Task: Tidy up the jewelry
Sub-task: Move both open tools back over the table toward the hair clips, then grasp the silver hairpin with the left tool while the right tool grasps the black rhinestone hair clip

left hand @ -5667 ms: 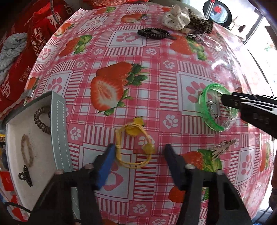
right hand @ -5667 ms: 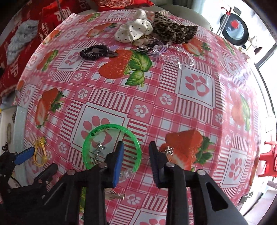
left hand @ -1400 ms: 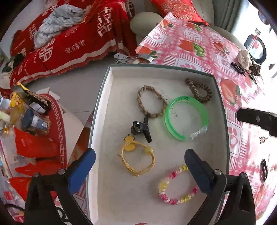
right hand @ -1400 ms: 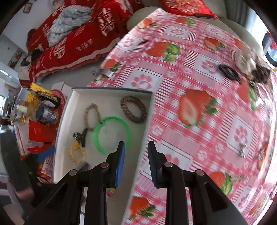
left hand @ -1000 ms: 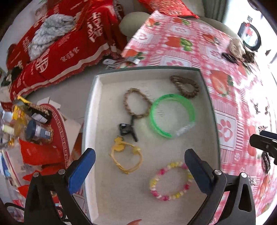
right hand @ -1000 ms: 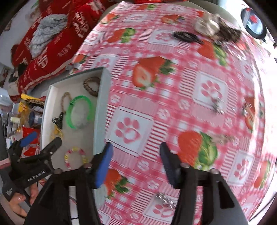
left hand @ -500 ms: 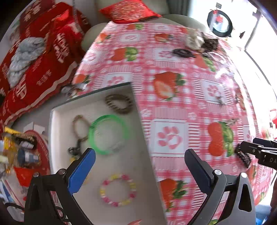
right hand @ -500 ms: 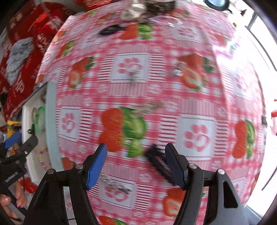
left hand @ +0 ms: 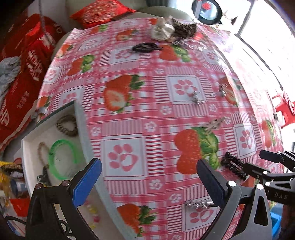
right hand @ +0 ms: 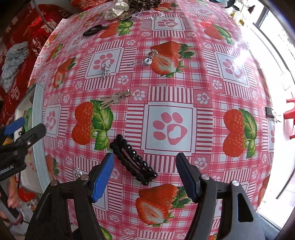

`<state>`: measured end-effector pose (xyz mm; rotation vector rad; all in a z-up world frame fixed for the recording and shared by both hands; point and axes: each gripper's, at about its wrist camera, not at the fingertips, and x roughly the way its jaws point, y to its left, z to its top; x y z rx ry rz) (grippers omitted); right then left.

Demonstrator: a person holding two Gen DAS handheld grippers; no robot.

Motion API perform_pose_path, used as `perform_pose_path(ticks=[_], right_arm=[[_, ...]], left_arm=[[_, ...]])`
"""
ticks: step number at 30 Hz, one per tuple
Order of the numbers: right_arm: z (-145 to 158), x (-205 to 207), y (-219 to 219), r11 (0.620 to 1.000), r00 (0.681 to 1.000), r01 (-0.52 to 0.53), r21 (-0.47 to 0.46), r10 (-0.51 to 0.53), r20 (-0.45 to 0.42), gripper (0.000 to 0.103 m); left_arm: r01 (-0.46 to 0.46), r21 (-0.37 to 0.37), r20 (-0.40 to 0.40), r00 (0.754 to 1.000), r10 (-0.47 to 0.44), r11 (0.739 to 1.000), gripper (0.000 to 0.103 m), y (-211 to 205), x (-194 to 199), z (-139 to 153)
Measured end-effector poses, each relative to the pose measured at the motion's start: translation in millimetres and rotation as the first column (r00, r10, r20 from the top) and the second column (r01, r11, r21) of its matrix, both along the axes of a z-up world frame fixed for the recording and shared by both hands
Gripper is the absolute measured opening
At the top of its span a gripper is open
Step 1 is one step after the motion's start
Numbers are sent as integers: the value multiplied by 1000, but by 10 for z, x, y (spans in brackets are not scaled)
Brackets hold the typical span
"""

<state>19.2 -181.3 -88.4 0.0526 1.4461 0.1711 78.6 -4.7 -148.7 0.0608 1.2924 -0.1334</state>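
A black beaded hair clip (right hand: pixel 133 159) lies on the strawberry tablecloth just ahead of my right gripper (right hand: pixel 145 174), which is open and empty above it. The clip also shows in the left wrist view (left hand: pixel 233 168). My left gripper (left hand: pixel 147 181) is open and empty near the tray's right wall. The grey tray (left hand: pixel 83 129) at the left holds a green bangle (left hand: pixel 61 157), a brown coil tie (left hand: pixel 67 125), a braided bracelet (left hand: pixel 41 150) and a beaded bracelet (left hand: pixel 92 215). A silver clip (right hand: pixel 115 98), a small silver charm (right hand: pixel 106 70) and a pendant on a chain (right hand: pixel 148 60) lie farther off.
A small silver piece (left hand: pixel 198 204) lies by the left gripper's right finger. A black coil tie (right hand: pixel 93 30), white and leopard scrunchies (right hand: pixel 119 8) and a clear bracelet sit at the far edge. A red-covered sofa (left hand: pixel 22 70) stands left of the table.
Both grippers have swung right, from over the tray to over the tablecloth. The right gripper has come down close to the black hair clip. Both stay open and empty.
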Motion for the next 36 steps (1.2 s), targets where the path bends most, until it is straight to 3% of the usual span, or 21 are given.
perform_pose_path(ticks=[15, 21, 23, 26, 29, 31, 34, 36], right_arm=[[-173, -137, 247, 973, 972, -224, -56, 227, 62, 72], [-236, -177, 268, 965, 962, -249, -81, 256, 93, 65], [-240, -199, 269, 962, 958, -258, -91, 267, 105, 63], [-245, -283, 258, 956, 951, -271, -116, 284, 120, 57], [-245, -315, 263, 952, 947, -273, -137, 291, 134, 51], [-243, -333, 262, 951, 945, -272, -149, 293, 144, 45], [-238, -360, 267, 949, 943, -275, -153, 297, 152, 45], [-235, -371, 262, 949, 942, -276, -152, 299, 154, 45]], left_arm=[[139, -64, -9, 990, -140, 988, 103, -549, 303, -161], [186, -78, -7, 982, -187, 979, 103, -772, 373, -207], [202, -75, -16, 979, -203, 977, 96, -856, 401, -244], [206, -79, -30, 977, -209, 975, 95, -932, 447, -302], [223, -82, -31, 974, -226, 971, 83, -1020, 486, -330], [236, -82, -39, 970, -240, 968, 82, -1080, 498, -348], [249, -80, -36, 967, -252, 965, 82, -1166, 502, -340], [253, -86, -35, 966, -257, 964, 76, -1215, 504, -329]])
